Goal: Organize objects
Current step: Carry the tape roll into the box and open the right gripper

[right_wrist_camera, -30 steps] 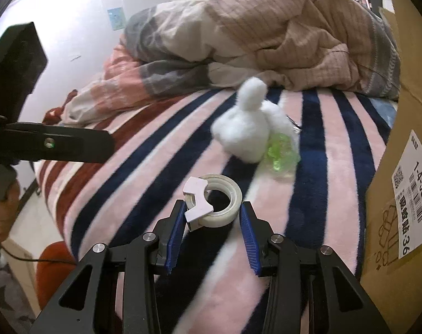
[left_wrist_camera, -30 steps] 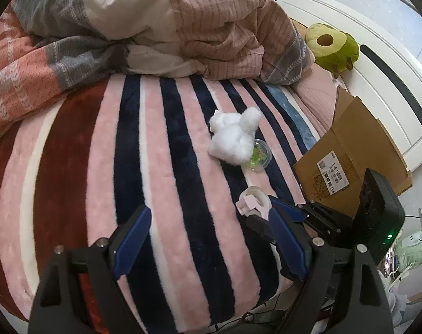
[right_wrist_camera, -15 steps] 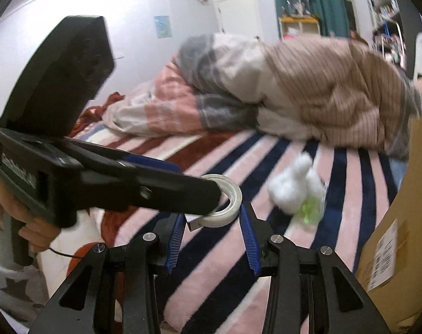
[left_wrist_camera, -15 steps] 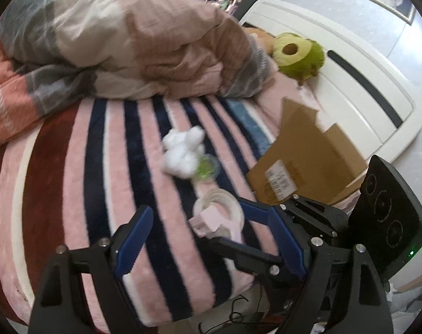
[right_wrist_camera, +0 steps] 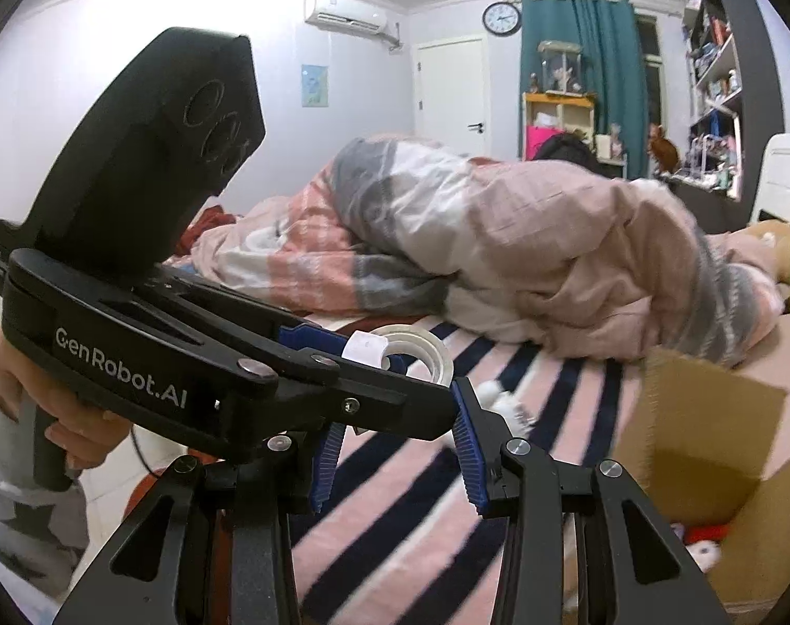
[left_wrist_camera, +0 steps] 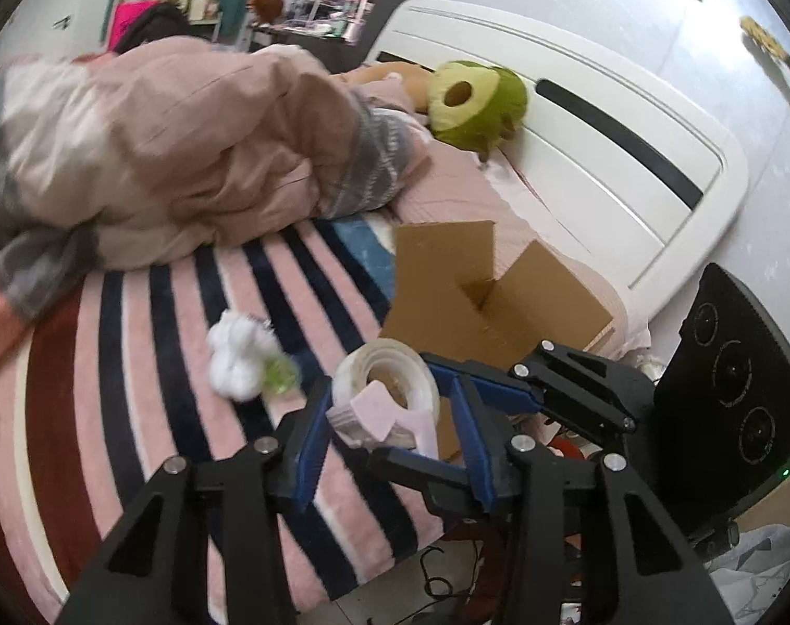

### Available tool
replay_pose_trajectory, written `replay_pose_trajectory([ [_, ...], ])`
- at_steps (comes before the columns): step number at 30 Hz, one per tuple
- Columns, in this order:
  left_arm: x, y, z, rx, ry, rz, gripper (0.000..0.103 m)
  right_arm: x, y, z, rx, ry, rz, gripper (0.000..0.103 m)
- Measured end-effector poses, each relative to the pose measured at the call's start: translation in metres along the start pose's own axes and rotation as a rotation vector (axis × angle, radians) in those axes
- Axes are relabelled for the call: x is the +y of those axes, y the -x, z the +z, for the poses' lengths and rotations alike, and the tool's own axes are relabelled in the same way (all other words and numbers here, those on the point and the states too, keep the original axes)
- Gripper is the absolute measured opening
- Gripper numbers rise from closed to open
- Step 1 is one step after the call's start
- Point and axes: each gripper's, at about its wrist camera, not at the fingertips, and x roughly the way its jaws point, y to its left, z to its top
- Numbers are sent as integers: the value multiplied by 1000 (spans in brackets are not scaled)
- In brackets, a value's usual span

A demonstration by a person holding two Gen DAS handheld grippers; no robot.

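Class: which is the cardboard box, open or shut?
Open. The box has its flaps standing up in the left wrist view, and the right wrist view looks past its wall to small items inside.

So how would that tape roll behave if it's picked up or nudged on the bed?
The tape roll looks light: a thin hollow ring with a small pink cutter. It seems stiff, round between the left gripper's fingers. On edge it would probably roll, though the cutter and plush striped blanket should stop it soon.
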Motion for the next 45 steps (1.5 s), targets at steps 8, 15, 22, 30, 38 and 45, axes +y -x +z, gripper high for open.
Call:
replay_pose_trajectory([
  [8, -49, -41, 39, 76, -85, -50, 41, -49, 36, -1, 6, -51, -115, 35],
  [15, -87, -83, 58, 145, -130, -77, 41, -94, 59, -13, 40, -117, -172, 35],
  [22, -110, -118, 65, 206, -151, -75, 41, -127, 65, -24, 105, -167, -208, 35],
  [30, -117, -141, 66, 252, -143, -58, 41, -142, 64, -32, 173, -207, -213, 35],
  [38, -120, -143, 66, 258, -160, 27, 78, -147, 61, -36, 207, -224, -273, 61],
  [45, -118, -119, 66, 220, -192, 73, 83, -144, 62, -32, 210, -221, -284, 62],
])
